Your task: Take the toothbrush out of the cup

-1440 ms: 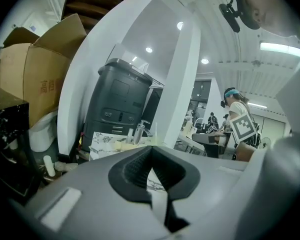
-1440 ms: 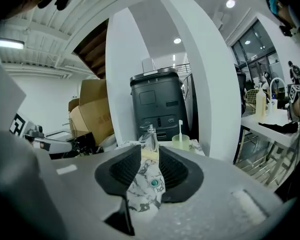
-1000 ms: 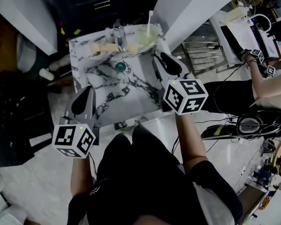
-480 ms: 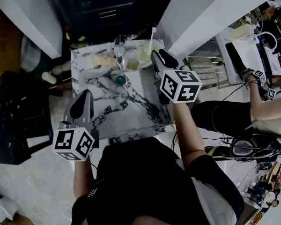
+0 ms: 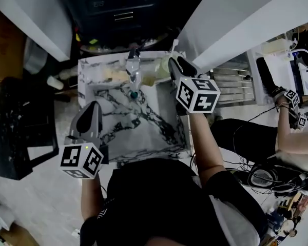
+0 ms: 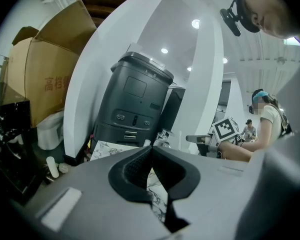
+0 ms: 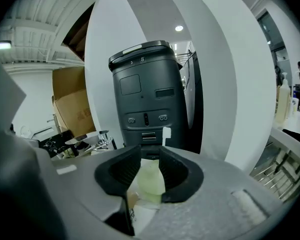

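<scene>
We find a marble-patterned bench with a sunken basin, a chrome faucet at its far edge and a green drain plug just in front of the faucet.

A pale green cup stands at the far right corner of the bench. The white toothbrush stands upright in it, its head rising above the rim.

The right tool is at that same corner, just beside the cup. In the right gripper view its jaws are apart and the cup fills the gap between them. We cannot tell whether the pads touch the cup wall. The toothbrush head shows above the right-hand pad, clear of both jaws.

The left tool hangs over the near left edge of the bench, well apart from the cup. Its jaws meet at the tips and nothing is held between them.

Beyond the far edge stands a dark grey unit.
</scene>
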Demonstrator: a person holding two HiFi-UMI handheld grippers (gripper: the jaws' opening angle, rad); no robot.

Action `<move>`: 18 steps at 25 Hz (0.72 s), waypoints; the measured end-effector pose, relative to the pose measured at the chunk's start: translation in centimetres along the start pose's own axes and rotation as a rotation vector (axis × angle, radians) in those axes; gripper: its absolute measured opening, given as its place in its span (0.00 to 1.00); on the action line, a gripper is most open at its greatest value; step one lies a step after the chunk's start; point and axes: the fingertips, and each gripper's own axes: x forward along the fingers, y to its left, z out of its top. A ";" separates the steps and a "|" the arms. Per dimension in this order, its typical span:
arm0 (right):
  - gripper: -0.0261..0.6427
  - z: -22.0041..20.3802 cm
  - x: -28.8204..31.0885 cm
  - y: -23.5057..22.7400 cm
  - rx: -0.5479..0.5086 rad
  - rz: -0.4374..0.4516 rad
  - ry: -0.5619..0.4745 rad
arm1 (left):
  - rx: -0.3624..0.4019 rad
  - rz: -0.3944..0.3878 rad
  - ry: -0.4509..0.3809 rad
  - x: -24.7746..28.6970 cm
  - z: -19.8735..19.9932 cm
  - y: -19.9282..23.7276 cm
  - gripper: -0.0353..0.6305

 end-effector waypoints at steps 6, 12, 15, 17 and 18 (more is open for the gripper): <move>0.21 -0.5 1.8 -1.2 -0.006 -0.022 0.028 | -0.009 0.000 0.020 2.1 -0.2 0.5 0.08; 0.21 -1.4 3.4 -1.5 -0.012 -0.028 0.060 | -0.021 -0.006 0.039 3.8 -0.5 1.1 0.08; 0.21 -1.4 3.7 -1.7 -0.028 -0.047 0.068 | -0.030 -0.006 0.050 4.2 -0.8 1.4 0.08; 0.21 -1.3 4.0 -1.9 -0.039 -0.056 0.072 | -0.034 -0.009 0.054 4.5 -1.0 1.6 0.08; 0.21 -1.3 4.1 -1.9 -0.045 -0.059 0.074 | -0.036 -0.010 0.060 4.7 -1.0 1.6 0.08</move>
